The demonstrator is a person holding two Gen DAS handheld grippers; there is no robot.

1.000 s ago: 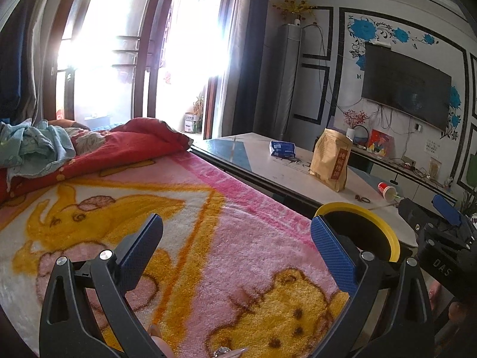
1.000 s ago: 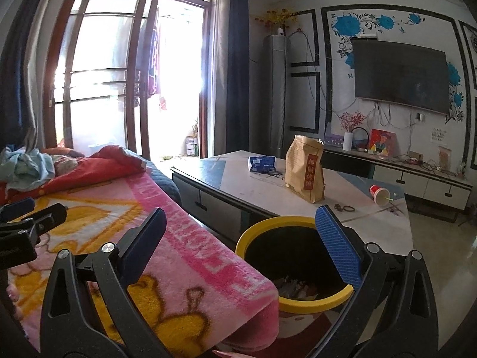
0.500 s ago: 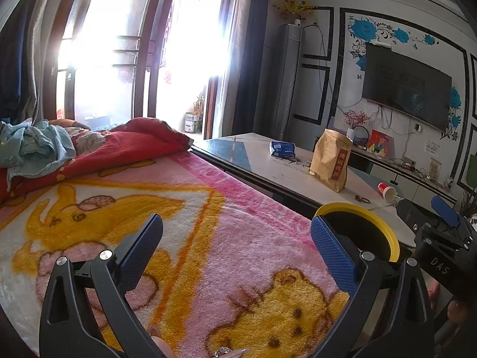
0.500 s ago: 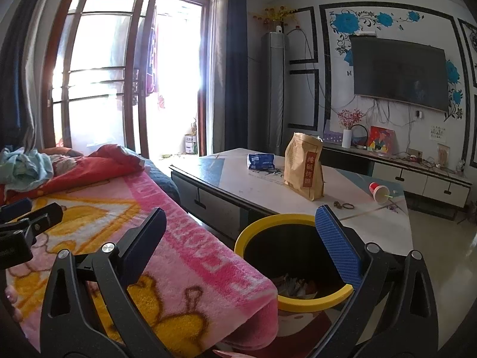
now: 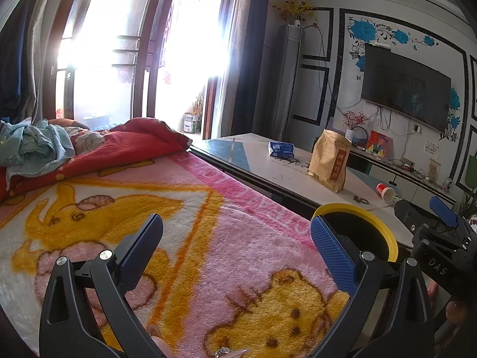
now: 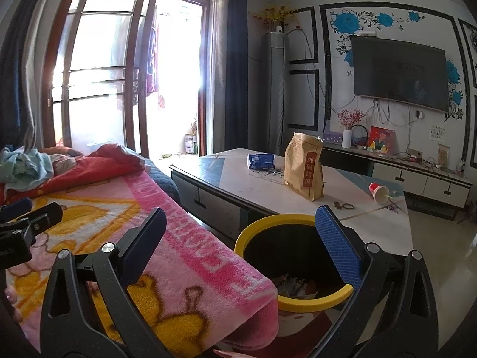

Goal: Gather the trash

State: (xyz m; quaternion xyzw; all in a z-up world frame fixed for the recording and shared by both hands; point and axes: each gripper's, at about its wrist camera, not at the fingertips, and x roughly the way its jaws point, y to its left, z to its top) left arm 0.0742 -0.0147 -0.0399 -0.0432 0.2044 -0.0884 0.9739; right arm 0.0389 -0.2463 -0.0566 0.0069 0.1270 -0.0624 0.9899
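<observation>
A yellow-rimmed black trash bin [image 6: 293, 261] stands between the blanket-covered bed and the low table, with several scraps inside; it also shows in the left wrist view, trash bin [image 5: 362, 232]. On the table lie a blue packet [image 6: 261, 161], a brown paper bag [image 6: 304, 170] standing upright, and a red paper cup [image 6: 378, 192] on its side. My right gripper [image 6: 238, 238] hangs open and empty above the bin's near side. My left gripper [image 5: 235, 247] is open and empty over the pink blanket [image 5: 179, 238]. Each gripper shows at the edge of the other's view.
The low white table [image 6: 298, 203] has small dark items near the cup. A TV cabinet [image 6: 417, 176] runs along the far wall under a wall TV. Red bedding and clothes [image 5: 59, 149] are heaped at the bed's far end. Glass doors let in glare.
</observation>
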